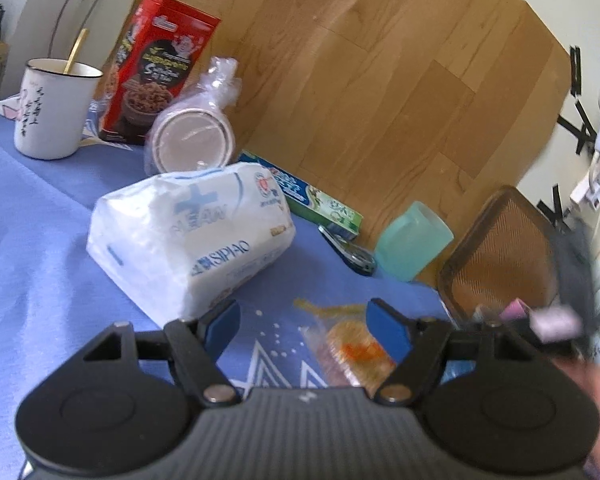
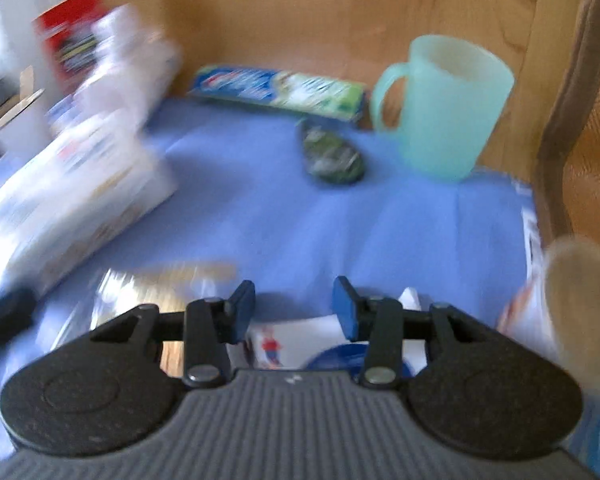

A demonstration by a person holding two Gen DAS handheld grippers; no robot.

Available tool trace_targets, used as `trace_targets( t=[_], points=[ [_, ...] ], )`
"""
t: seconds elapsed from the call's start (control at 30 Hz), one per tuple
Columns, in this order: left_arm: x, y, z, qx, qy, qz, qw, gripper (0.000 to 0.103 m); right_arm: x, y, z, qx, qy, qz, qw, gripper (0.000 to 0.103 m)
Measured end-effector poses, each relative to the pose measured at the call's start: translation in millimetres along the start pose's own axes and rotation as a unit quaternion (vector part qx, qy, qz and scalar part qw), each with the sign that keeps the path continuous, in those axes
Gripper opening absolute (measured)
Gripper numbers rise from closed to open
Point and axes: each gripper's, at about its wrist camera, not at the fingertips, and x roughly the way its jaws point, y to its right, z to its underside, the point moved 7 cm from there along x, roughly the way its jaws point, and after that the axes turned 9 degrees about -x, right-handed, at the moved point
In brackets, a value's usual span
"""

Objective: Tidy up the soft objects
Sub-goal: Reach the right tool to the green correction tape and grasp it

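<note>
A white soft tissue pack (image 1: 188, 236) with blue print lies on the blue tablecloth (image 1: 40, 240), just ahead and left of my left gripper (image 1: 304, 320), which is open and empty. A clear snack packet (image 1: 352, 352) with orange contents lies under its right finger. In the blurred right wrist view the tissue pack (image 2: 72, 192) is at the left. My right gripper (image 2: 294, 306) is open and empty above the cloth, over a white packet (image 2: 300, 344) with a small figure printed on it.
A white mug with a spoon (image 1: 54, 108), a red cereal box (image 1: 156, 68), a wrapped stack of paper cups (image 1: 192, 136), a toothpaste box (image 1: 312, 196), nail clippers (image 1: 348, 252) and a teal cup (image 1: 414, 240) stand along the table's far edge. A chair back (image 1: 504, 252) is at the right.
</note>
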Motion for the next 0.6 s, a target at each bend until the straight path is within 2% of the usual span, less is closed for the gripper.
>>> trace_targets(
  t=[0.1, 0.13, 0.27, 0.4, 0.53, 0.6],
  points=[
    [0, -3, -3, -0.013, 0.003, -0.001, 0.9999, 0.073, -19, -18, 14, -0.023, -0.024, -0.049, 0.998, 0.045],
    [0, -4, -3, -0.016, 0.003, -0.001, 0.9999, 0.073, -23, -17, 8, -0.025, -0.018, -0.051, 0.998, 0.045],
    [1, -4, -3, -0.014, 0.002, -0.004, 0.9999, 0.073, -9, -2, -49, -0.038, 0.051, 0.014, 0.998, 0.045],
    [4, -4, -2, -0.008, -0.002, -0.007, 0.9999, 0.073, 48, 17, -83, -0.036, 0.030, 0.045, 0.998, 0.047],
    [8, -3, -2, -0.006, -0.008, -0.006, 0.9999, 0.073, 80, 28, -87, -0.049, 0.016, 0.078, 0.996, 0.067],
    [8, -1, -1, -0.002, -0.011, -0.004, 0.9999, 0.074, 86, 29, -90, -0.049, 0.030, 0.079, 0.995, 0.070]
  ],
)
